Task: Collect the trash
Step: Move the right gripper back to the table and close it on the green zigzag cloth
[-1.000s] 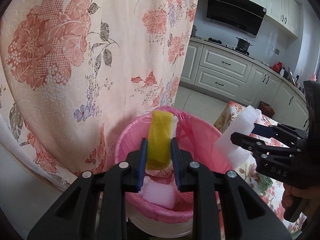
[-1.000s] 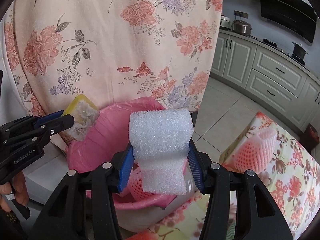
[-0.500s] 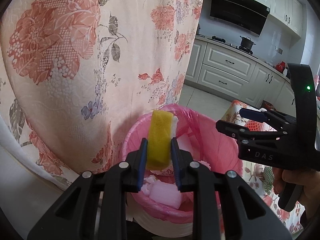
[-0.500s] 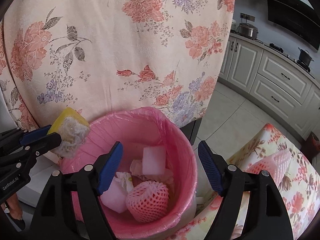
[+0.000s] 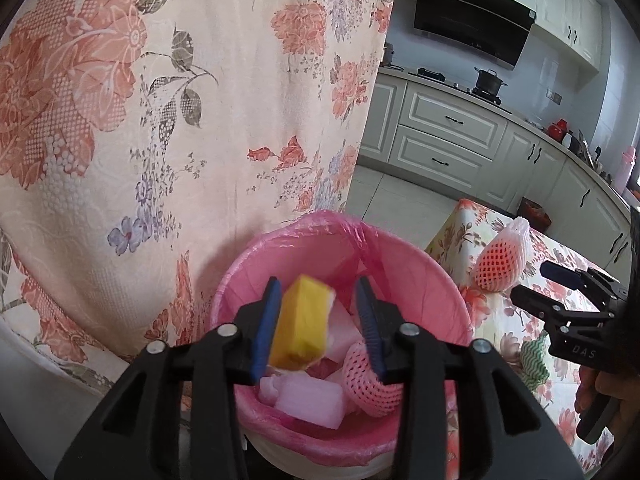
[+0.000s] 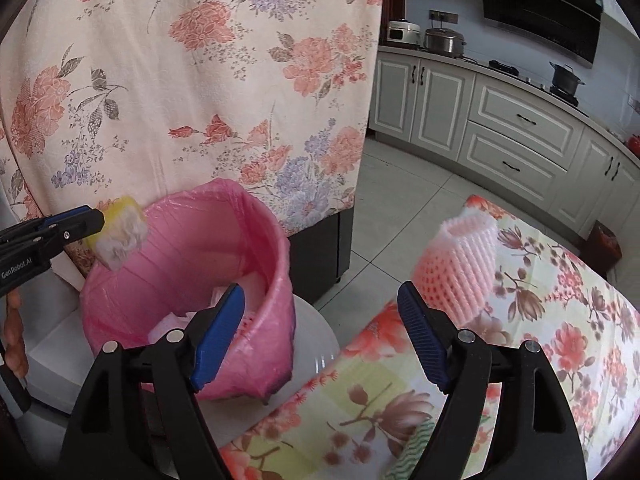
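Note:
A bin with a pink liner stands below my left gripper. Its jaws are opening, and a yellow sponge hangs tilted and blurred between them, clear of the right pad. Inside the bin lie white foam blocks and a pink foam net. In the right wrist view the left gripper and the sponge are over the bin's far left rim. My right gripper is open with nothing in it, between the bin and a table. Another pink foam net stands on that table.
A floral cloth hangs right behind the bin. The table with a floral cover is to the right, with a green striped item on it. Kitchen cabinets line the far wall across a tiled floor.
The right gripper opened, dropped its white foam block into the bin and swung right toward the table. The left jaws spread and the sponge tipped loose.

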`<act>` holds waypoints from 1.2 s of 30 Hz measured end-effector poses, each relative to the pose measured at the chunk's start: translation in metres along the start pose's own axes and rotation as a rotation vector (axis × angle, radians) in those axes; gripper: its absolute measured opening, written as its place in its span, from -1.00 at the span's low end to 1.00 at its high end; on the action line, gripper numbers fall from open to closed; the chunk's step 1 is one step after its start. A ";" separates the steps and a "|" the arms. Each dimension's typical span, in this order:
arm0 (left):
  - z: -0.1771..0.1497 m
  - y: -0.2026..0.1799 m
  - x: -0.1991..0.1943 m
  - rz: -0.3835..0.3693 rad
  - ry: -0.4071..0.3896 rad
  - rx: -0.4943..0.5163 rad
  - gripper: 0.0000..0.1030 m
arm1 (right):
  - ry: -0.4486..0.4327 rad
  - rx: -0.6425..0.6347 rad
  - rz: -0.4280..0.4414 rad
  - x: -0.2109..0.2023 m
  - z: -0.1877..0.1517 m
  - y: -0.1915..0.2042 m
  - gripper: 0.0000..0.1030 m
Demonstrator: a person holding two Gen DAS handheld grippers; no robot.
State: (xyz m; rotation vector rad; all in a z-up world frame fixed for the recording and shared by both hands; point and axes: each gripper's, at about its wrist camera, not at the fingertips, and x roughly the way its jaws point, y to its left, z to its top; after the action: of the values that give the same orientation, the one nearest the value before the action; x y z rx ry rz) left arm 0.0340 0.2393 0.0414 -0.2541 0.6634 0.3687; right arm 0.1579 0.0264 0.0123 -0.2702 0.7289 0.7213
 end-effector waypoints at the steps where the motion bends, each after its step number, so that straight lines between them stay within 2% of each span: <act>1: 0.001 -0.001 -0.001 0.000 -0.004 0.001 -0.08 | -0.001 0.016 -0.007 -0.002 -0.003 -0.007 0.45; 8: -0.003 -0.013 -0.004 -0.015 -0.008 0.022 -0.08 | 0.007 0.080 -0.049 -0.013 -0.020 -0.042 0.48; 17: -0.009 -0.026 -0.007 -0.037 -0.002 0.042 -0.08 | 0.031 0.141 -0.087 -0.024 -0.054 -0.063 0.51; 31: -0.014 -0.043 -0.001 -0.055 0.017 0.071 -0.05 | 0.143 0.172 -0.092 -0.003 -0.101 -0.064 0.50; 36: -0.015 -0.050 0.002 -0.065 0.023 0.081 -0.05 | 0.168 0.164 -0.087 0.006 -0.106 -0.062 0.36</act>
State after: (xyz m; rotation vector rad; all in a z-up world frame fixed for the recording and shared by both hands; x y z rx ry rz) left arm 0.0479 0.1891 0.0347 -0.2023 0.6894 0.2767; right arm 0.1491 -0.0648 -0.0700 -0.2135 0.9258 0.5573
